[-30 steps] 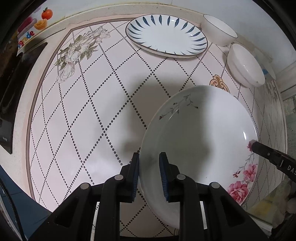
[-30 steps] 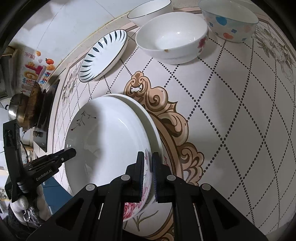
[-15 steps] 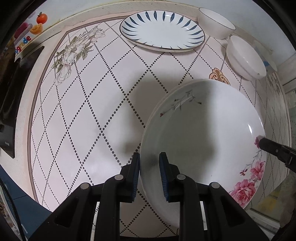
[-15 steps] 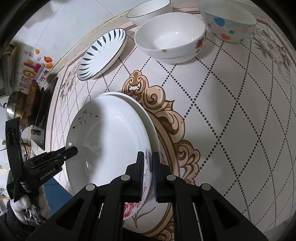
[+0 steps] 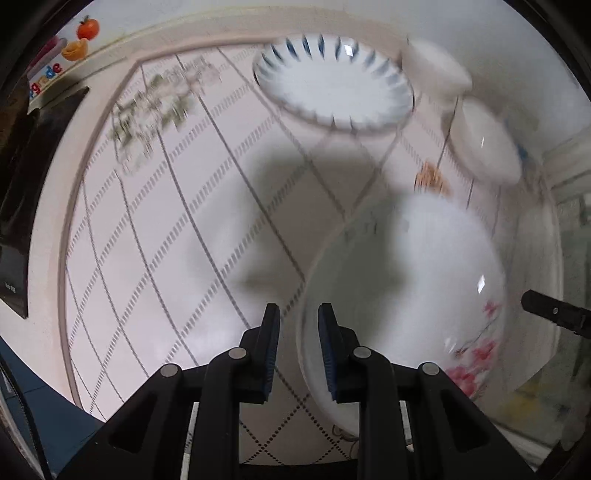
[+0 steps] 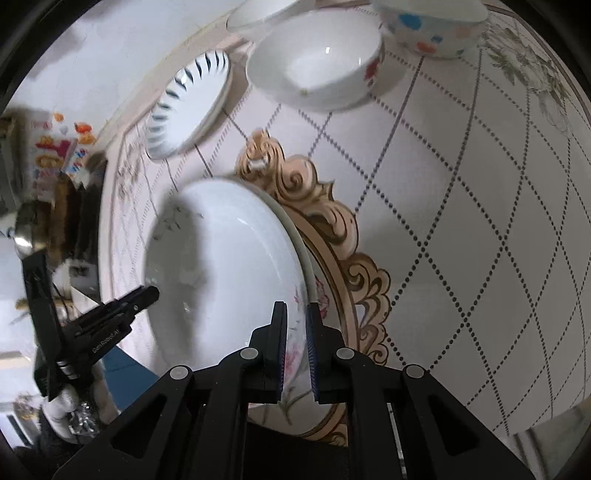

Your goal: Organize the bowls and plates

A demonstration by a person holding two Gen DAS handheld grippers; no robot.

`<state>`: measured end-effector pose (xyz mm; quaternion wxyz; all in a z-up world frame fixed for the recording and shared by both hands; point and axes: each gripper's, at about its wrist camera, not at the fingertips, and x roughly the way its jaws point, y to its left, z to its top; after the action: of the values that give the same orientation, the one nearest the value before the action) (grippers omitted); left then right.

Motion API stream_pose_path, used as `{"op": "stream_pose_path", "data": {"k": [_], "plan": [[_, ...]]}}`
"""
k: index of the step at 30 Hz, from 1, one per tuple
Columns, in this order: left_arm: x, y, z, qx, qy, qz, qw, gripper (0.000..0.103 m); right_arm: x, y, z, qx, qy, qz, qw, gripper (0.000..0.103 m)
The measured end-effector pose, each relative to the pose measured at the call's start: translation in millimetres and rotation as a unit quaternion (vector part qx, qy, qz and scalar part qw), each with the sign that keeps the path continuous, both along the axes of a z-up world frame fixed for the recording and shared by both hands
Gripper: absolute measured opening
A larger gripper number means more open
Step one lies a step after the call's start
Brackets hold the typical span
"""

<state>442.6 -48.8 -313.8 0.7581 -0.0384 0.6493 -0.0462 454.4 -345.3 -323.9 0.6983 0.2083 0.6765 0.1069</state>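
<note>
1. My right gripper (image 6: 295, 347) is clamped on the near rim of the floral plate (image 6: 229, 266), one pad above the rim and one below, right at the pink flower print.
2. That floral plate sits on a second plate (image 6: 325, 291) of the same pattern, whose edge peeks out along the right side, over the gold scroll medallion (image 6: 332, 218) on the table (image 6: 461, 221).
3. My left gripper (image 5: 297, 343) has its jaws narrow with a gap between them; in its blurred view the floral plate's (image 5: 399, 280) rim lies in that gap, but I cannot tell if the pads press on it.
4. From the right wrist view, the left gripper's (image 6: 147, 295) tip is at the plate's far left edge.
5. The blue-striped plate (image 6: 188, 103) lies toward the wall, well apart from the stack.
6. Beside it stand a white bowl (image 6: 317, 66) with a red flower on its side, a plain white bowl (image 6: 255, 14) behind it, and a spotted bowl (image 6: 432, 26) to the right.
</note>
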Motion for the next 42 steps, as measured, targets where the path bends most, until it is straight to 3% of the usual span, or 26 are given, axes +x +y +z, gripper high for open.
{"op": "stream_pose_path", "data": {"k": [2, 4, 6, 8, 13, 16, 19, 22, 23, 24, 27, 34, 42], "plan": [[18, 10, 17, -0.017, -0.015, 0.014, 0.9996, 0.021, 12, 1, 14, 0.013, -0.016, -0.017, 1.000, 0.014], [48, 22, 33, -0.042, -0.029, 0.030, 0.9983, 0.031, 34, 8, 29, 0.032, -0.037, -0.027, 0.998, 0.016], [75, 33, 42, -0.046, -0.042, 0.039, 0.9973, 0.032, 66, 22, 43, 0.037, -0.058, -0.030, 0.997, 0.037], [113, 42, 45, -0.040, -0.055, 0.048, 0.9965, 0.033, 94, 36, 51, 0.037, -0.078, -0.027, 0.996, 0.042], [185, 56, 11, -0.047, -0.024, 0.056, 0.9970, 0.033, 179, 70, 33, -0.011, -0.070, -0.019, 0.997, 0.042], [206, 54, -14, -0.048, -0.003, 0.048, 0.9977, 0.033, 215, 81, 9, -0.048, -0.051, -0.016, 0.997, 0.042], [223, 48, -33, -0.051, 0.012, 0.035, 0.9980, 0.033, 238, 83, -12, -0.048, -0.032, -0.027, 0.998, 0.042], [231, 45, -46, -0.055, 0.013, 0.030, 0.9980, 0.032, 249, 83, -24, -0.053, -0.028, -0.023, 0.998, 0.042], [232, 44, -48, -0.055, 0.010, 0.028, 0.9980, 0.030, 252, 85, -28, -0.056, -0.028, -0.018, 0.998, 0.038], [233, 42, -50, -0.055, 0.007, 0.025, 0.9982, 0.019, 254, 85, -32, -0.057, -0.026, -0.013, 0.998, 0.028], [230, 33, -50, -0.041, -0.006, 0.014, 0.9991, 0.017, 256, 90, -42, -0.070, -0.022, -0.005, 0.997, 0.016], [210, 27, -40, -0.023, -0.021, 0.014, 0.9994, 0.015, 246, 89, -43, -0.068, -0.035, -0.002, 0.997, 0.012], [164, 21, 2, -0.025, -0.043, 0.021, 0.9985, 0.015, 219, 91, -7, -0.056, -0.052, 0.024, 0.997, 0.012]]}}
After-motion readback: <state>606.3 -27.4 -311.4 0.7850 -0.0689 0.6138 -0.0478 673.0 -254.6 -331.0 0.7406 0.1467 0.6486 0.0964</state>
